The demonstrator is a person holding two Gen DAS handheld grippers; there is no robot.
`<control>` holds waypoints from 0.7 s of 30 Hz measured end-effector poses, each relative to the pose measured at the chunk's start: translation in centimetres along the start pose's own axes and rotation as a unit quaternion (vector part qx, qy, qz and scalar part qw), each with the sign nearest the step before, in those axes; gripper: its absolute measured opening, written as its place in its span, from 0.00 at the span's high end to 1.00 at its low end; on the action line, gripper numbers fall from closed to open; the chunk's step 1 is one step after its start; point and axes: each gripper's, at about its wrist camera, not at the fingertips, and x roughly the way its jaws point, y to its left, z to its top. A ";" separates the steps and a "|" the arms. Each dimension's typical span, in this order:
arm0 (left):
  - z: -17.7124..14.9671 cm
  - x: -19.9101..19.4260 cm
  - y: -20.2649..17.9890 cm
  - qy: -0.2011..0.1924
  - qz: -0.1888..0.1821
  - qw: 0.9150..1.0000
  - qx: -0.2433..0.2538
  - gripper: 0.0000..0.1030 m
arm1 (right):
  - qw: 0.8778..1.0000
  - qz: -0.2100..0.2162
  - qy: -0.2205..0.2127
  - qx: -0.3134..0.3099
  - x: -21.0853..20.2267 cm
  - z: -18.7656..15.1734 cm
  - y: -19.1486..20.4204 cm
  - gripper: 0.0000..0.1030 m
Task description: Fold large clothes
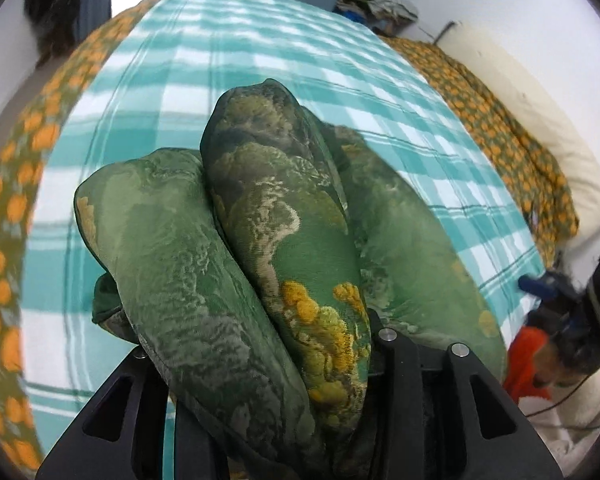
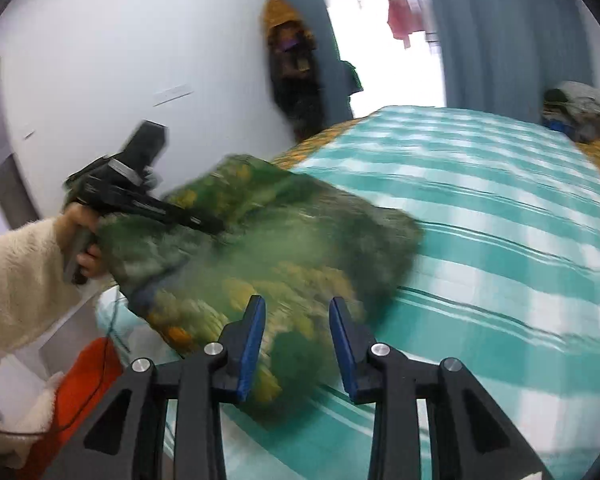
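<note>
A green garment [image 1: 284, 240] with yellow and cream printing is bunched into thick folds, and my left gripper [image 1: 260, 344] is shut on it. The cloth bulges over both fingers and hides their tips. In the right wrist view the same garment [image 2: 284, 248] lies blurred on the bed's near left part. The left gripper [image 2: 196, 222] grips its left edge, held by a hand in a cream fleece sleeve [image 2: 16, 264]. My right gripper [image 2: 298, 312] hangs just above the garment's near edge, its blue pads [image 2: 252, 344] apart with nothing pressed between them.
The bed carries a teal-and-white checked sheet [image 2: 500, 220] over an orange-flowered cover [image 1: 500, 120]. A pile of clothes [image 2: 576, 108] sits at the far corner. A bright doorway [image 2: 380, 40] with grey curtains lies beyond. Orange-red cloth [image 2: 84, 392] lies beside the bed.
</note>
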 end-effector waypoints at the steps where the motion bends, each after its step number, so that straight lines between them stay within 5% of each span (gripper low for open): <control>1: -0.6 0.6 1.0 0.000 -0.010 1.000 -0.014 0.60 | 1.000 0.003 0.016 -0.010 1.6 -0.1 0.6 0.67; 6: -3.0 4.0 5.7 0.010 -0.065 0.993 -0.096 0.44 | 0.992 -0.006 0.127 0.007 10.1 -4.7 -0.7 0.70; 11: -4.1 5.9 6.8 -0.006 -0.096 0.987 -0.125 0.44 | 0.989 -0.023 0.144 0.017 11.4 -5.0 -1.2 0.70; 15: -4.2 5.6 7.2 -0.014 -0.106 0.986 -0.130 0.44 | 0.981 -0.015 0.192 0.031 11.4 -1.3 -1.0 0.70; 21: -5.1 5.4 7.5 -0.026 -0.108 0.985 -0.135 0.44 | 0.990 -0.010 0.133 0.048 14.9 9.2 -2.0 0.70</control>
